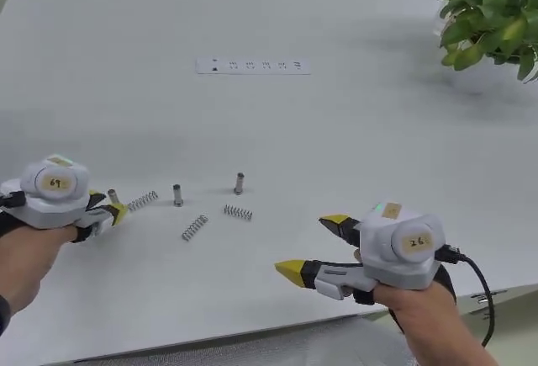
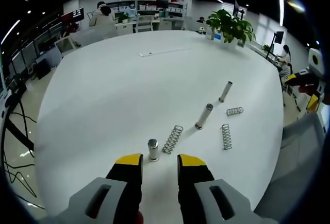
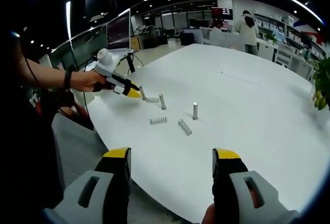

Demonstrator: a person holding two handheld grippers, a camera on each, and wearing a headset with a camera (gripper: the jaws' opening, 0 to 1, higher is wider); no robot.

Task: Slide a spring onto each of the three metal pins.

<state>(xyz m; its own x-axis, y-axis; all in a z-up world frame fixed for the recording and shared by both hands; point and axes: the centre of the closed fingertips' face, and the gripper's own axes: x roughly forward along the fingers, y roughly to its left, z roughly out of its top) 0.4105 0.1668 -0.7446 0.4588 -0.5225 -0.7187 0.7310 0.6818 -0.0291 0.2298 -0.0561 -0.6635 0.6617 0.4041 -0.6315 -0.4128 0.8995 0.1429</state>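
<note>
Three short metal pins stand upright on the white table: one [image 1: 113, 196] at the left, one [image 1: 177, 195] in the middle, one [image 1: 239, 183] to the right. Three springs lie loose: one [image 1: 143, 200] beside the left pin, one [image 1: 194, 227] nearer me, one [image 1: 238, 212] below the right pin. My left gripper [image 1: 115, 206] is open by a narrow gap, and the left pin [image 2: 153, 150] stands just ahead of its yellow tips, untouched. My right gripper [image 1: 313, 246] hovers wide open near the table's front edge, holding nothing, with the pins and springs [image 3: 184, 126] well ahead.
A white power strip [image 1: 252, 66] lies at the back of the table. A potted plant [image 1: 492, 13] stands at the far right corner. The front table edge [image 1: 252, 332] runs just below the right gripper. A black cable [image 1: 475, 273] trails from that gripper.
</note>
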